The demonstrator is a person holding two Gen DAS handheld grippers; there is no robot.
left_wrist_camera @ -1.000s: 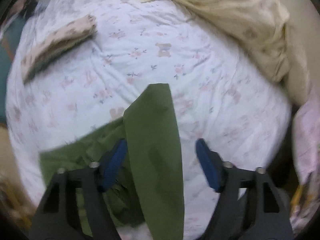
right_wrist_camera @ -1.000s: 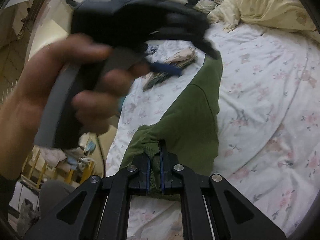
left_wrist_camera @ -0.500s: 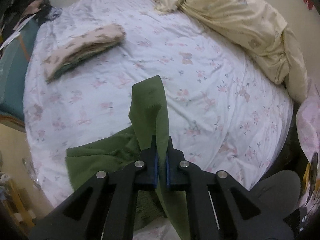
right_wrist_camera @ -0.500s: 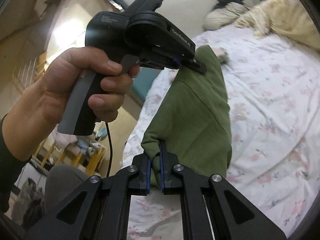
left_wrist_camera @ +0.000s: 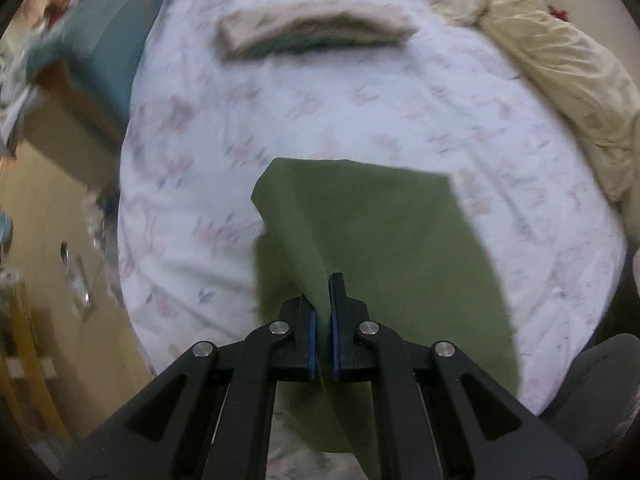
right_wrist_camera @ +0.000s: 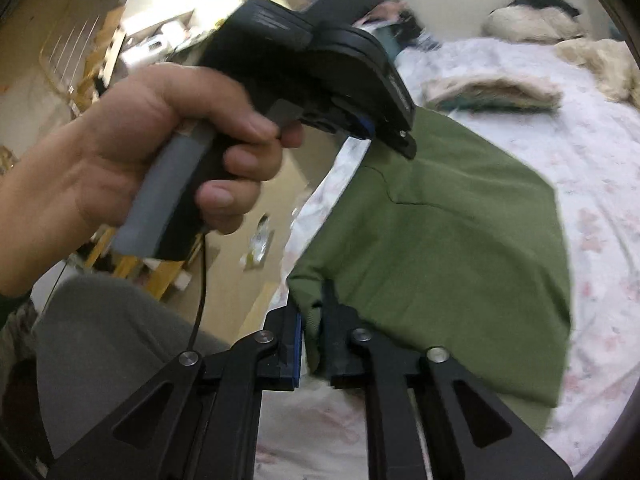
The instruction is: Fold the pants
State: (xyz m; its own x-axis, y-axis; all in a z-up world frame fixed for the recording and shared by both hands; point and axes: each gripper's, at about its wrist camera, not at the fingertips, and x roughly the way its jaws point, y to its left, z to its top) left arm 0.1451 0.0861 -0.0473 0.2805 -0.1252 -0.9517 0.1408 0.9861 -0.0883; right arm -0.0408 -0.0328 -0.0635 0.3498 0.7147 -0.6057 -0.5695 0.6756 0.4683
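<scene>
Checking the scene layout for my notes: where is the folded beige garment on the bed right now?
The folded beige garment lies on the floral sheet at the far side of the bed, beyond the green pants, with the rumpled yellow blanket to its right.

R gripper (right_wrist_camera: 312,324) opening, pants (right_wrist_camera: 448,240) between | L gripper (right_wrist_camera: 394,140) pinching pants

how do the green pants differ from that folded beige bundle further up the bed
The plain olive-green cloth pants hang lifted, pinched by both hand-held grippers; the folded beige patterned bundle lies flat, untouched. The pants spread as a wide sheet; the bundle is a compact strip. Both are over the white floral bedsheet.
</scene>
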